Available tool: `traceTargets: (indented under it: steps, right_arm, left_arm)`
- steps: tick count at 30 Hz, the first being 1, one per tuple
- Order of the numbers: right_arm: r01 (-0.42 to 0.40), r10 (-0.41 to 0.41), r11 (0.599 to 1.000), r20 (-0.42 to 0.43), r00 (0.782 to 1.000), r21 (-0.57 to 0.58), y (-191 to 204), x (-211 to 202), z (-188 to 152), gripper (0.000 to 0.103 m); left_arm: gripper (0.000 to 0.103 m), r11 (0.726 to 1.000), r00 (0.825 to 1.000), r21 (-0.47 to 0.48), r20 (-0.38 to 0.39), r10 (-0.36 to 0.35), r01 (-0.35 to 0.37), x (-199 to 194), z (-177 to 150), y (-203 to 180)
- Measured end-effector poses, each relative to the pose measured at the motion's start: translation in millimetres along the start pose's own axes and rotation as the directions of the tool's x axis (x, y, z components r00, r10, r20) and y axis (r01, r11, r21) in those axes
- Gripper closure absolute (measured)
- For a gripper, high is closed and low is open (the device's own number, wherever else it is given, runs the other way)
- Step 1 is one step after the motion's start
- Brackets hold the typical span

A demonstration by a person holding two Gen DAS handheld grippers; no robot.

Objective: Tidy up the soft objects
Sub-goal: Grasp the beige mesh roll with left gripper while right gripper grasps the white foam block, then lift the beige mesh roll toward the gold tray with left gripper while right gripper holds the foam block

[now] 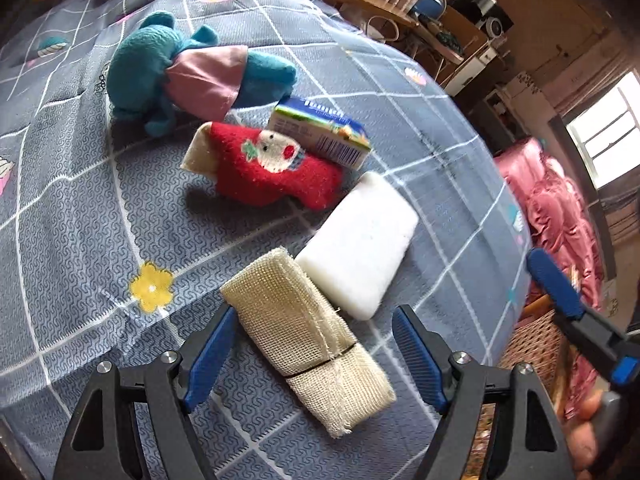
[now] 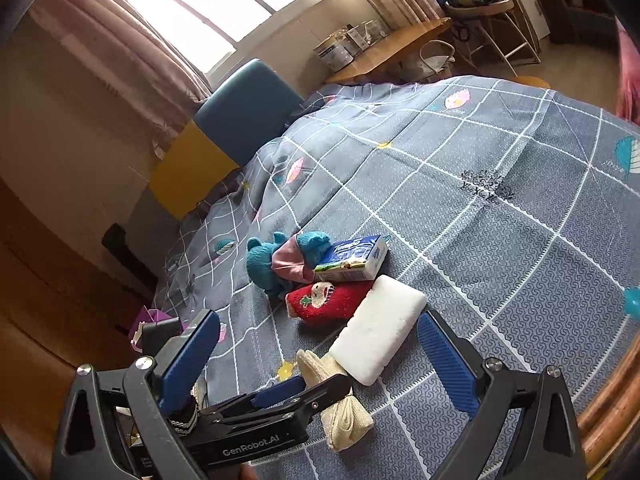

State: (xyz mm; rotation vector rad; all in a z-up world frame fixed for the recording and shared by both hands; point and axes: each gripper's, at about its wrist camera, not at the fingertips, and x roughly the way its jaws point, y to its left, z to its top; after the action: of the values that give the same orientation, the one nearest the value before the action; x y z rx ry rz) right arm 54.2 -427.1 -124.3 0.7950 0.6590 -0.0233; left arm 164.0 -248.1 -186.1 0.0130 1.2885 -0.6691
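On a grey checked bedspread point(image 1: 80, 200) lie a teal plush toy in a pink dress point(image 1: 176, 72), a red fuzzy sock with a doll face point(image 1: 264, 168), a tissue pack point(image 1: 320, 132), a white sponge block point(image 1: 360, 248) and a beige mesh cloth roll point(image 1: 308, 344). My left gripper point(image 1: 312, 356) is open, its fingers on either side of the beige roll. My right gripper point(image 2: 320, 356) is open and empty, behind the sponge point(image 2: 380, 332) and the roll point(image 2: 344, 412). The left gripper point(image 2: 296, 392) shows in the right wrist view over the roll.
A pink quilt point(image 1: 560, 216) and a wicker basket point(image 1: 532, 344) sit off the bed's right edge. A blue and yellow headboard point(image 2: 224, 136), a wooden desk point(image 2: 392, 48) and a chair point(image 2: 480, 4) stand beyond the bed.
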Motion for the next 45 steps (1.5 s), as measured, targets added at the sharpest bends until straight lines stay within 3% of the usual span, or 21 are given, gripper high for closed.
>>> traceTargets:
  steps: [9,11,14,19,23,28,31,34,35,36,38,41,45]
  right_arm:
    - [0.007,-0.006,1.000,-0.007,1.000,0.028,-4,1,1,0.003]
    - [0.015,-0.015,0.999,-0.012,1.000,0.028,-4,3,1,0.003]
    - [0.052,-0.052,0.998,-0.032,0.998,0.016,-3,7,2,0.003]
    - [0.122,-0.121,0.993,-0.071,0.990,0.009,-2,14,3,0.003]
    - [0.188,-0.185,0.982,-0.134,0.973,0.009,-2,28,5,0.003]
    - [0.298,-0.296,0.954,-0.247,0.923,-0.029,7,66,3,0.003]
    - [0.362,-0.364,0.930,-0.270,0.891,-0.058,12,90,5,0.003]
    - [0.445,-0.458,0.889,-0.277,0.845,-0.110,15,120,6,0.003]
    - [0.470,-0.484,0.874,-0.283,0.828,-0.121,13,129,4,0.004]
    - [0.483,-0.499,0.866,-0.302,0.812,-0.132,9,138,2,0.013]
    - [0.527,-0.558,0.829,-0.331,0.761,-0.187,5,151,-5,0.025]
    - [0.528,-0.567,0.824,-0.295,0.770,-0.207,8,143,-4,0.036]
    - [0.519,-0.538,0.841,-0.327,0.777,-0.151,-5,139,-1,0.032]
  left_arm:
    - [0.026,0.988,0.989,0.023,-0.006,0.151,-0.151,7,-6,-15]
    - [0.038,0.982,0.984,0.067,0.005,0.176,-0.175,9,-7,-20]
    - [0.046,0.986,0.991,0.096,0.021,0.135,-0.136,3,-11,-16]
    - [0.048,0.992,0.997,0.104,0.043,0.070,-0.074,-26,-32,10]
    - [0.048,0.990,0.993,0.102,0.079,0.090,-0.098,-51,-53,34]
    - [0.048,0.980,0.983,0.127,0.121,0.137,-0.152,-62,-75,55]
    - [0.047,0.985,0.986,0.105,0.114,0.124,-0.136,-57,-86,68]
    - [0.047,0.983,0.980,0.110,0.152,0.130,-0.147,-55,-89,66]
    - [0.047,0.982,0.978,0.111,0.160,0.136,-0.155,-54,-90,65]
    - [0.046,0.981,0.976,0.114,0.166,0.139,-0.159,-52,-91,64]
    - [0.046,0.980,0.973,0.116,0.183,0.141,-0.164,-50,-92,63]
    - [0.046,0.981,0.971,0.109,0.195,0.138,-0.162,-50,-93,64]
    - [0.046,0.980,0.967,0.114,0.215,0.138,-0.165,-50,-96,65]
